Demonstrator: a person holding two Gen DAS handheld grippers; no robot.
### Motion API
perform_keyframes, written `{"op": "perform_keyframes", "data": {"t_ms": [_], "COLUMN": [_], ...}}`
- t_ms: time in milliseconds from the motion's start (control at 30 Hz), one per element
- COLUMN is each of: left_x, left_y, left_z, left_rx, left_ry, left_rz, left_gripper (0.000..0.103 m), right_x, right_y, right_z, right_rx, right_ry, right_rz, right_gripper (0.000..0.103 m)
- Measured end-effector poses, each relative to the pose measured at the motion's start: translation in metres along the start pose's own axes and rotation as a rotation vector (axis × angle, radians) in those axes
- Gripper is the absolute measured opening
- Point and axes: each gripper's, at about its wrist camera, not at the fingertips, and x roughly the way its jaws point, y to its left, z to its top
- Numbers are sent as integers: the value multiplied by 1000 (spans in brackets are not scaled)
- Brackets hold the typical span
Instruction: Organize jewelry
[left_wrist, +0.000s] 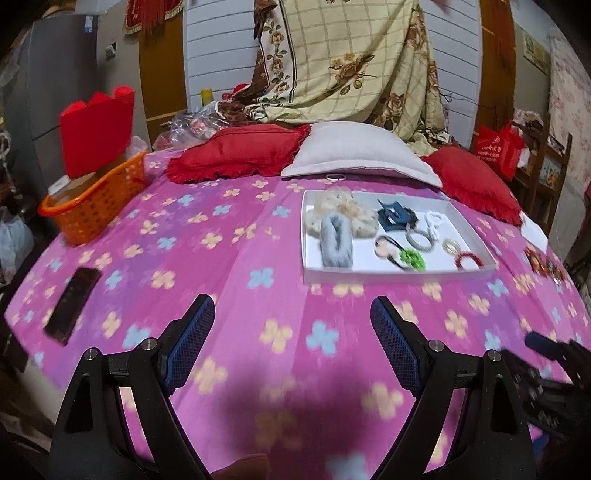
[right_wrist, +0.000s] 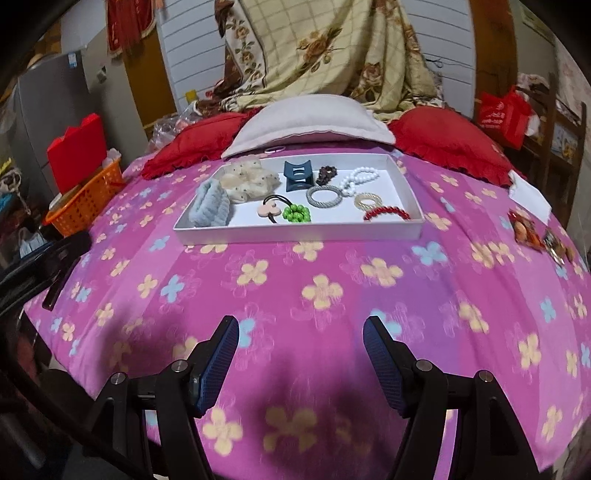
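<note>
Pink flowered bedspread fills both views, red pillows and a pale pillow at the far end, orange basket off to the left edge. White shallow tray sits on the spread just in front of the pale pillow, holding all the jewelry and hair bits: cream fluffy scrunchie, grey-blue fuzzy band at its left, dark blue claw clip, white bead bracelet, grey twisted ring, red bead bracelet, pale gold ring, green bead tie, pink-charm black elastic. Dark phone-like slab lies flat at left. My left tongs spread wide, nothing between. My right tongs spread too, empty, both over bare spread, well short of the tray.
</note>
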Motion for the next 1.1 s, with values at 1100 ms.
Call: {"op": "perform_keyframes", "data": {"t_ms": [1100], "left_x": [95], "left_y": [81], "left_z": [23], "left_rx": [-151], "left_ry": [35], "left_rz": [-17], "left_gripper": [86], "right_x": [144], "right_y": [36], "right_z": [118], "right_rx": [-30], "right_ry": [109], "right_rz": [75], "right_gripper": [47]}}
